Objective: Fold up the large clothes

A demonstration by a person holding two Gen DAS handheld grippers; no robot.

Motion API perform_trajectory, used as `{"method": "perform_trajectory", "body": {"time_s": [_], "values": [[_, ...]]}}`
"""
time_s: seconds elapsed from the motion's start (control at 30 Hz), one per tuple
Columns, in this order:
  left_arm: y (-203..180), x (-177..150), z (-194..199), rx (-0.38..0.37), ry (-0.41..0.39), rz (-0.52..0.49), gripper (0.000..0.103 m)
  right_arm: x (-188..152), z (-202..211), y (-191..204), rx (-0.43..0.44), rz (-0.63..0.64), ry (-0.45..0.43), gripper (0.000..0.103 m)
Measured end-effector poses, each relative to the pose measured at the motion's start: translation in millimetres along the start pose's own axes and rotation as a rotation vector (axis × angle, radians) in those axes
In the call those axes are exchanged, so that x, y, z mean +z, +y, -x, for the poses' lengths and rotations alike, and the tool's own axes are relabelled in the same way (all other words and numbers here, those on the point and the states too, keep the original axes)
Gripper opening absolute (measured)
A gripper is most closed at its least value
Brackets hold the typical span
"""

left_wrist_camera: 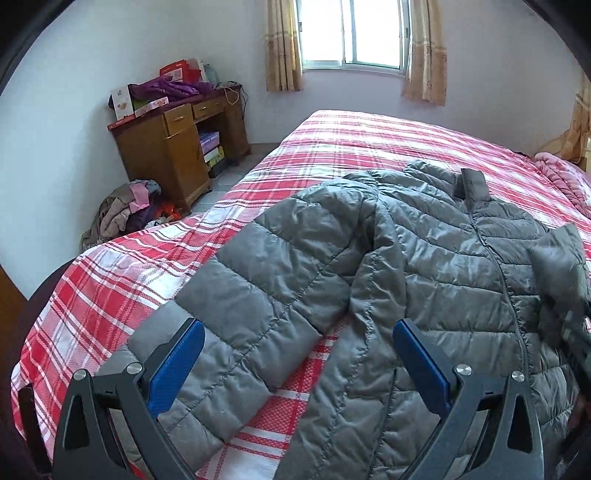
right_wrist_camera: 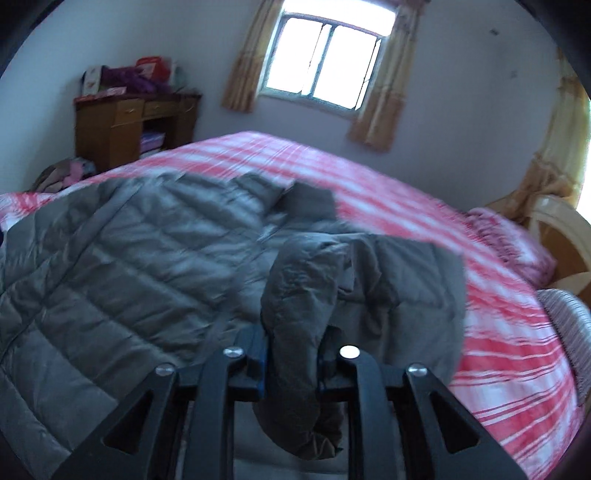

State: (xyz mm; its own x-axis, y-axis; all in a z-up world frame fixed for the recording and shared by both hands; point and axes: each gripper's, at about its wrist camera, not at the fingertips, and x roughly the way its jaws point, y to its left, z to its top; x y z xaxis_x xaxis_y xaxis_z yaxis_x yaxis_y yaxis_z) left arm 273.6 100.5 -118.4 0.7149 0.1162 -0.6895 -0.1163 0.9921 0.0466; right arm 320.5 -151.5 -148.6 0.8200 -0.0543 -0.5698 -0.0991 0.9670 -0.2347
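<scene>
A grey quilted puffer jacket lies spread front-up on the bed, which has a red and white plaid sheet. Its left sleeve runs down towards the bed's near edge. My left gripper hangs open above that sleeve and the hem, blue pads wide apart and nothing between them. In the blurred right wrist view my right gripper is shut on the bunched cuff of the other sleeve, lifted over the jacket body. That gripper and the raised sleeve show at the left wrist view's right edge.
A wooden desk piled with boxes and purple clothing stands by the far left wall, and a heap of clothes lies on the floor beside it. A pink blanket and the headboard are at the bed's right end. A curtained window is behind.
</scene>
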Motion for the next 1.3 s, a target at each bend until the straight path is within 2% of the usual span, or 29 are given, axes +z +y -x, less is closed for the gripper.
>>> {"method": "perform_trajectory", "body": {"time_s": [0.07,0.13,0.2,0.3,0.37,0.4,0.5,0.6,0.63,0.7,0.77,0.83,0.87,1.0,1.17,1.3], "values": [[2,4,4,0.011,-0.012,-0.009,0.102,-5,7,6,0.079,-0.008,0.002,0.066],[2,9,8,-0.001,-0.015,-0.004,0.102,-12,27,10,0.133,0.002,-0.034,0.076],[-4,16,13,-0.023,-0.017,0.001,0.102,-20,55,5,0.164,0.027,-0.078,0.077],[-30,26,21,-0.082,-0.023,-0.020,0.102,-31,75,-12,0.157,-0.001,-0.118,0.085],[-52,31,22,-0.135,-0.009,-0.037,0.102,-39,78,-37,0.125,-0.068,-0.129,0.088],[-69,34,20,-0.176,0.007,-0.048,0.102,-47,77,-54,0.082,-0.101,-0.127,0.088],[-111,37,11,-0.234,0.037,-0.082,0.102,-62,59,-85,-0.056,-0.153,-0.057,0.088],[-155,34,-9,-0.275,0.087,-0.113,0.102,-82,44,-112,-0.126,-0.221,-0.001,0.088],[-170,32,-17,-0.302,0.110,-0.123,0.102,-87,41,-118,-0.130,-0.237,0.010,0.088],[-198,26,-34,-0.284,0.128,-0.162,0.101,-97,35,-130,-0.123,-0.279,0.038,0.088],[-217,21,-48,-0.288,0.147,-0.188,0.085,-104,30,-138,-0.113,-0.322,0.057,0.088],[-234,14,-65,-0.317,0.208,-0.219,0.036,-110,26,-143,-0.100,-0.353,0.083,0.090],[-238,13,-68,-0.338,0.219,-0.222,0.025,-113,23,-145,-0.092,-0.371,0.102,0.091],[-236,16,-54,-0.313,0.158,-0.254,0.014,-127,19,-160,-0.060,-0.433,0.145,0.091],[-206,26,-29,-0.233,0.023,-0.292,0.014,-133,21,-164,-0.047,-0.452,0.148,0.093],[-185,28,-41,-0.148,0.001,-0.319,0.014,-132,20,-160,-0.063,-0.435,0.157,0.094]]}}
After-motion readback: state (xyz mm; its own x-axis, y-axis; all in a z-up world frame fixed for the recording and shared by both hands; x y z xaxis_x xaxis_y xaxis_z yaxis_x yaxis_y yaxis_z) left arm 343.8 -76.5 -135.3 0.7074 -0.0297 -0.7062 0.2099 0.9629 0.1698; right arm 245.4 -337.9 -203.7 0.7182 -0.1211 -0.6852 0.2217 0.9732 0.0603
